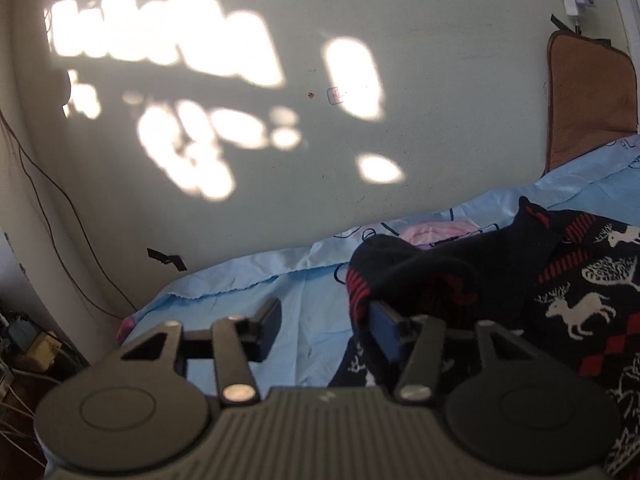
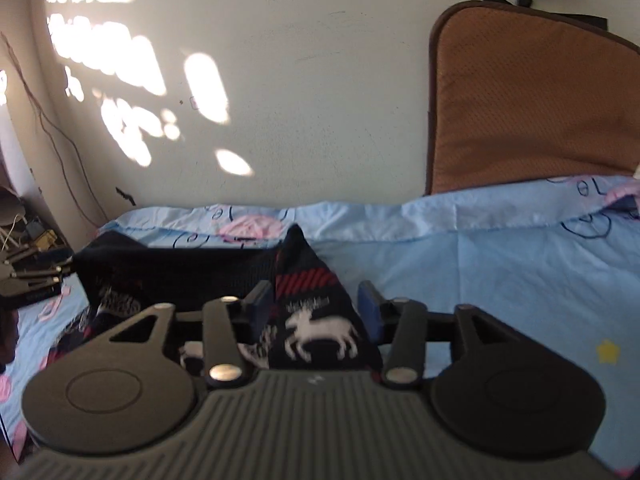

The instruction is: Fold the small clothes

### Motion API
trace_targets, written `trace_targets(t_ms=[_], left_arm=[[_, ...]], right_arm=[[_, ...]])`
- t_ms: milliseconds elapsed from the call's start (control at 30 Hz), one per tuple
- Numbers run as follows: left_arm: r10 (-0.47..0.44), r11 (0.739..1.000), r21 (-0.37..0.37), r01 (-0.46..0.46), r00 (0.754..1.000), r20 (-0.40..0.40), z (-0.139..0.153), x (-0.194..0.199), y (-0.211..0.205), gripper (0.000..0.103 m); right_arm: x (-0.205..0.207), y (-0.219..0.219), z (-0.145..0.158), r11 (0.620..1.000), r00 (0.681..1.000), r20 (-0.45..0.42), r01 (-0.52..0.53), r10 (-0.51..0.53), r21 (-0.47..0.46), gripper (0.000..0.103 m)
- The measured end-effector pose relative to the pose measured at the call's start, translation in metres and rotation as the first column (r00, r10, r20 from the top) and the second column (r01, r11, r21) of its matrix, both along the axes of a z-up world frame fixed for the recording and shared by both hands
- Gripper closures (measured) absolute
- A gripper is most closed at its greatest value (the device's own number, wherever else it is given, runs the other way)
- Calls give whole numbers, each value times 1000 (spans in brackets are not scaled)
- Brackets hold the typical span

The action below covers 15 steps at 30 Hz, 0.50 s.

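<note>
A small dark navy knitted garment (image 1: 576, 292) with white reindeer and red stripes lies on the light blue bedsheet (image 1: 296, 300). My left gripper (image 1: 326, 322) is open. A bunched red-striped fold of the garment (image 1: 400, 276) drapes over its right finger; the left finger is over bare sheet. In the right wrist view the same garment (image 2: 316, 320) rises in a peak between the open jaws of my right gripper (image 2: 314, 306). The left gripper also shows at the left edge (image 2: 36, 280).
A brown cushion (image 2: 532, 104) leans on the pale wall (image 2: 320, 80) at the back right. Cables and clutter (image 1: 28, 344) sit on the floor to the left of the bed. The sheet to the right (image 2: 520, 280) is bare.
</note>
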State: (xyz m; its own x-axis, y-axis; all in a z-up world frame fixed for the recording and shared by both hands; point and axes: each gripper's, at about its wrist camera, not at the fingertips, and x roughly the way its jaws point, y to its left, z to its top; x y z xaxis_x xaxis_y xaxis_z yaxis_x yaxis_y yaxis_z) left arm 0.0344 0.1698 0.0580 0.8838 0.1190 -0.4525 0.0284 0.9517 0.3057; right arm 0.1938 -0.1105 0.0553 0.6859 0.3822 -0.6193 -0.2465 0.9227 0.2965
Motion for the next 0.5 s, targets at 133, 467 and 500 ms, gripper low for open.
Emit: trace_targets(t_ms=[133, 467, 500], left_arm=[[45, 998, -31, -46, 998, -46, -2, -24, 25, 32], [121, 992, -29, -126, 981, -151, -38, -55, 28, 35], [132, 990, -18, -137, 980, -150, -40, -57, 30, 35]], right_arm=[[-60, 12, -2, 994, 997, 21, -73, 75, -82, 39], [-75, 23, -43, 993, 992, -110, -69, 58, -93, 93], [-73, 10, -34, 993, 997, -79, -11, 2, -115, 93]])
